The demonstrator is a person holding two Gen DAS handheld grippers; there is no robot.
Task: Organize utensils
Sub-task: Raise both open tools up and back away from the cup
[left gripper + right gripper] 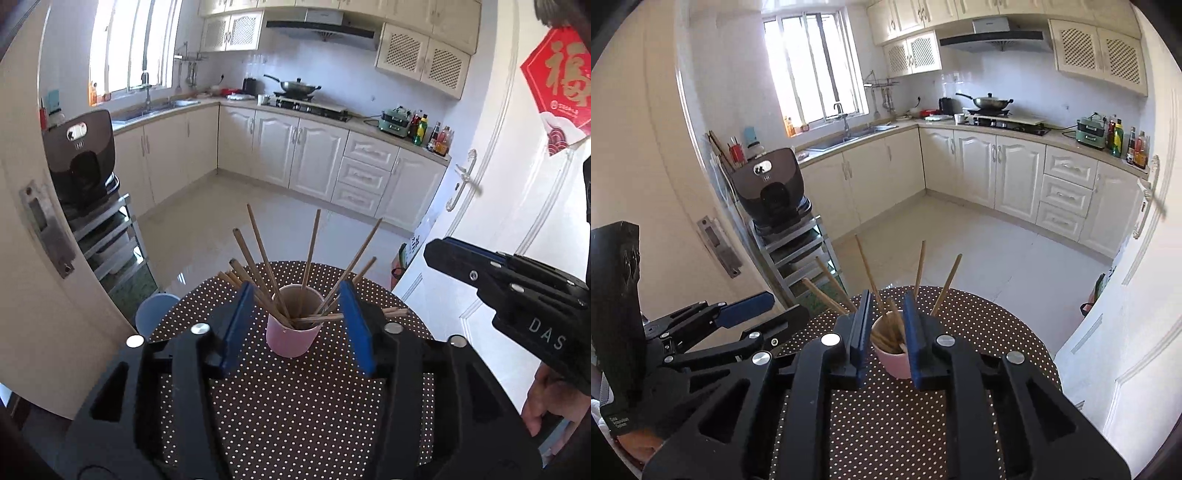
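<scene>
A pink cup [291,338] stands on a round table with a brown dotted cloth [295,406]. Several wooden chopsticks [266,258] lean in it, fanned out; one lies across its rim. My left gripper [297,321] is open and empty, its blue fingers either side of the cup, a little short of it. My right gripper [886,339] is open, narrower, with the cup [894,363] and chopsticks [866,266] seen between its fingers, holding nothing. It also shows in the left wrist view [436,254] at the right. The left gripper shows at the left of the right wrist view [764,306].
A light blue stool or chair [157,310] stands beside the table at the left. A metal rack with a dark cooker [83,155] stands by the doorframe. A white door [517,184] is at the right. Kitchen cabinets and tiled floor [221,221] lie beyond.
</scene>
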